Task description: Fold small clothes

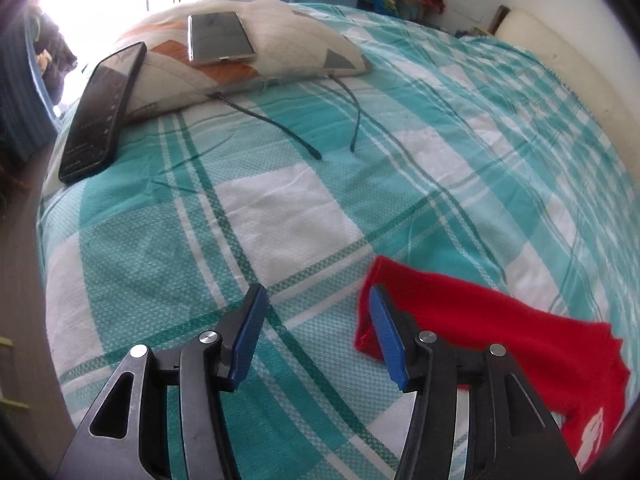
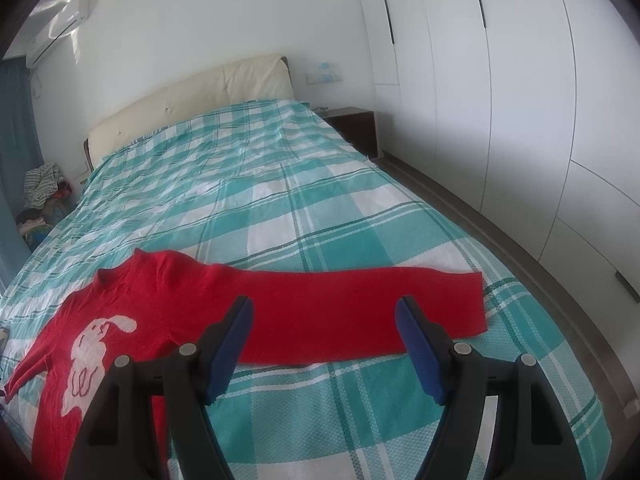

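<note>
A red knitted long-sleeved sweater with a white cartoon figure on its front (image 2: pixel 132 320) lies flat, front side up, on a bed covered by a teal-and-white checked woven bedspread (image 2: pixel 280 200). In the right wrist view, one sleeve extends straight out to the right across the bedspread, with its cuff near the bed's right edge.

The right gripper (image 2: pixel 324 312) hovers above that sleeve. Its blue-padded jaws stand wide apart, with nothing between them.

The left gripper (image 1: pixel 316 308) is over the bedspread, just beside the other sleeve's cuff. Its jaws are parted and hold nothing; only the checked cloth shows in the gap. The right-hand blue pad (image 1: pixel 386 332) overlaps the cuff's edge in the view; contact cannot be confirmed.

Farther up the bed lies a cream pillow with orange and grey triangles (image 1: pixel 280 40). A silver smartphone (image 1: pixel 220 36) rests on top of it. A black smartphone (image 1: pixel 100 116) leans against its side. Two thin dark cables (image 1: pixel 280 128) run out from under the pillow.
</note>
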